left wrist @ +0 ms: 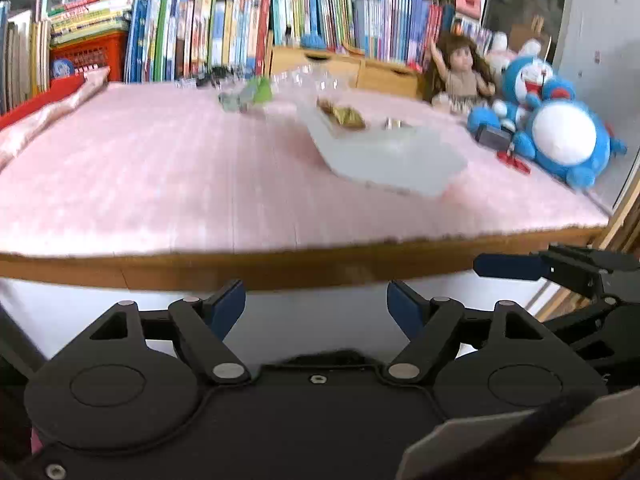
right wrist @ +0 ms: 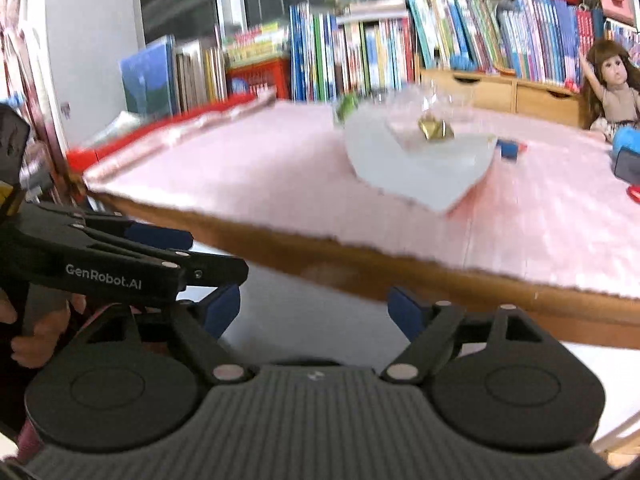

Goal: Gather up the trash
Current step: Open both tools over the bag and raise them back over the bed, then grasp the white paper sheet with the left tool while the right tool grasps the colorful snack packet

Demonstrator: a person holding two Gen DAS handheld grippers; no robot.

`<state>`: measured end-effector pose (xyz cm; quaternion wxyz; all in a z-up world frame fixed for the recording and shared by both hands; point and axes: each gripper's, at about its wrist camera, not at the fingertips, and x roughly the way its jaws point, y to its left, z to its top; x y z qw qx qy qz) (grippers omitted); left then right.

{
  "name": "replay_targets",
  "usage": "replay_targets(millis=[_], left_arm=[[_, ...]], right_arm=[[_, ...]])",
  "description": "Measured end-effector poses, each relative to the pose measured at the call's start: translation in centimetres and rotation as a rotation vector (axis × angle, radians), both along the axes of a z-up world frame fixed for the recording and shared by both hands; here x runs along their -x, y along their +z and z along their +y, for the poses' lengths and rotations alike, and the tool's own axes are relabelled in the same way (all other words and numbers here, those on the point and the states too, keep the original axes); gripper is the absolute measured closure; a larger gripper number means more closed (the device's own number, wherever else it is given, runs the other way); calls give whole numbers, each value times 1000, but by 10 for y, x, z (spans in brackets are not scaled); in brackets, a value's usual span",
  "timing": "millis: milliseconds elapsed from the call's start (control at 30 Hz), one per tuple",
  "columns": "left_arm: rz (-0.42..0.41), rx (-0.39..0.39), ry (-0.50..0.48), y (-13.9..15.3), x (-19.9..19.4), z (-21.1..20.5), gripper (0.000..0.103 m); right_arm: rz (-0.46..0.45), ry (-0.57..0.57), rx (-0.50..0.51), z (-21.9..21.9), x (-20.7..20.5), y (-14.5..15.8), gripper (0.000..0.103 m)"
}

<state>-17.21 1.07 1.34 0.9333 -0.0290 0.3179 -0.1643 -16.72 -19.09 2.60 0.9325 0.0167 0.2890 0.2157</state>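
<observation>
Nearest you: left gripper (left wrist: 316, 306) and right gripper (right wrist: 314, 312), fingers spread, nothing between them, short of the table (left wrist: 280, 268) edge. Mid-table: white tray (left wrist: 384, 152) bearing a crumpled gold wrapper (left wrist: 346, 117), probably light and crushable; pinch its bunched middle.

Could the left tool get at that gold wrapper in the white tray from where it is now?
Probably yes. The left tool is open and empty, short of the table's near edge. The gold wrapper lies uncovered in the white tray, with only bare pink cloth between.
</observation>
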Motion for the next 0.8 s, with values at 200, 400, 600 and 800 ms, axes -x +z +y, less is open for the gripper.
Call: replay_targets(millis=[200,400,600,800], left_arm=[[-85,29,-6,32,-3,5,24],[-151,47,-3,51,-26,0,23],[-141,84,28,54,-70,-7,22],[-105,113,94,37,-123,-20,22]], right_arm=[[-94,-36,-28,-10,-3,27,12],[-175,-87,11,-17,-11,42,7],[-207,-160,28,-34,-40,52,6],[-156,-297,-4,-71,-104,52,6]])
